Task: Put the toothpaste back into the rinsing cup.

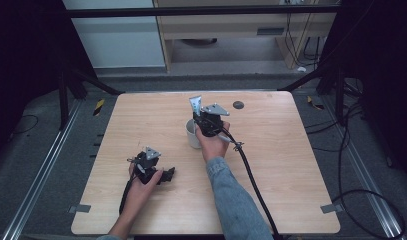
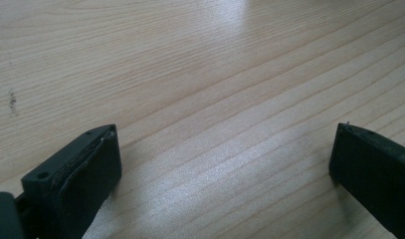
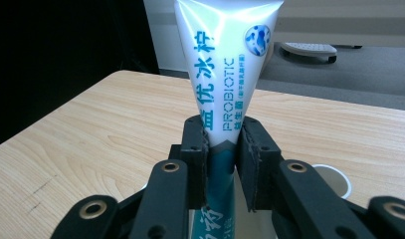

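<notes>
- A light wood table (image 1: 271,165) stands on grey carpet floor (image 1: 41,150).
- Metal rails (image 1: 38,175) flank it.
- Black cables (image 1: 361,195) trail at right.
- A pale wooden cabinet (image 1: 231,30) stands behind, dark curtains (image 1: 21,45) at the sides.

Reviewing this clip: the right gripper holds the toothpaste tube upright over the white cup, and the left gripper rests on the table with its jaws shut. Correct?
Not quite. The left gripper is open: the left gripper view shows its jaws wide apart over bare table. The rest holds: the right gripper clamps the toothpaste tube upright above the white cup.
</notes>
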Demonstrator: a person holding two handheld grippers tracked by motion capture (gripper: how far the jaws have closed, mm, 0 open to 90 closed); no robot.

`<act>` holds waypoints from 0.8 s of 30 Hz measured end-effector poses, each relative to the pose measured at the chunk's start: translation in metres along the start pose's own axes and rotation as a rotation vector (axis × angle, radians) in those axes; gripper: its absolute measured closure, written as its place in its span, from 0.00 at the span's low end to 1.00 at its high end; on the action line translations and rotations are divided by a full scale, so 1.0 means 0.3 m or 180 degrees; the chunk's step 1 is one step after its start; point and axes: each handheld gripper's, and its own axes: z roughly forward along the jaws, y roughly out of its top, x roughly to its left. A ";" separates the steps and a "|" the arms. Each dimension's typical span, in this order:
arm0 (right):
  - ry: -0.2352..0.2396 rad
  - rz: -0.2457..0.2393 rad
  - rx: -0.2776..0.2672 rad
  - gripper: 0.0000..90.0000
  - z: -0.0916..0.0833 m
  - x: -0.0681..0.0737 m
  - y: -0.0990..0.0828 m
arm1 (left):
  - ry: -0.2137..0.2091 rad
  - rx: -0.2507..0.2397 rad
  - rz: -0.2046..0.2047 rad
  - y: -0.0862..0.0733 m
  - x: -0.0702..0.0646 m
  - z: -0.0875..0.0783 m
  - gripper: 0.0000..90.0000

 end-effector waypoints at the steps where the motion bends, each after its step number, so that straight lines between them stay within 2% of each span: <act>1: 0.0001 0.0003 -0.0001 0.82 0.000 0.000 0.001 | 0.0000 -0.0001 0.0000 0.000 0.000 0.000 0.00; 14: 0.0012 0.0036 0.0050 0.71 0.000 -0.008 0.002 | -0.0002 0.0000 0.0000 0.000 0.000 0.000 0.00; 24: -0.0008 -0.0040 0.0104 0.60 -0.008 0.004 -0.005 | -0.0002 -0.0001 0.0000 0.000 0.000 0.000 0.00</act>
